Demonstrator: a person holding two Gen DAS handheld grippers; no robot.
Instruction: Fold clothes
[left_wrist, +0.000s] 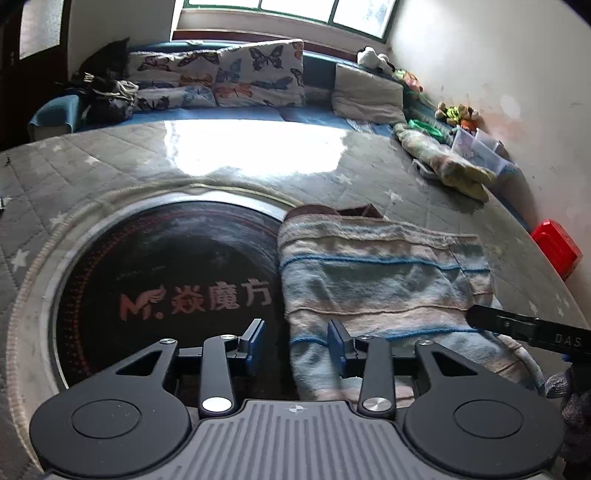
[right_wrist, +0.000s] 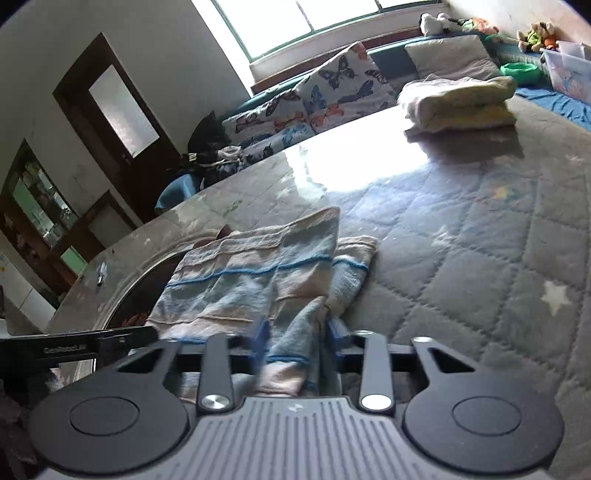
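A striped pastel-and-blue fleece garment (left_wrist: 380, 280) lies folded on the grey quilted table cover, partly over a round black cooktop (left_wrist: 166, 288). My left gripper (left_wrist: 297, 341) is open above the garment's left edge, holding nothing. In the right wrist view the same garment (right_wrist: 255, 280) stretches ahead, and my right gripper (right_wrist: 297, 341) has a bunched part of its near edge between the blue pads; the jaws are only partly closed. The right gripper's black body (left_wrist: 532, 330) shows at the left view's right edge.
A second folded pale yellow-and-pastel garment (right_wrist: 461, 103) lies at the far side of the table (right_wrist: 480, 258). Butterfly-print cushions (left_wrist: 221, 74), a dark clothes pile (left_wrist: 107, 92), soft toys (left_wrist: 458, 114), clear boxes and a red box (left_wrist: 556, 245) line the bench and wall.
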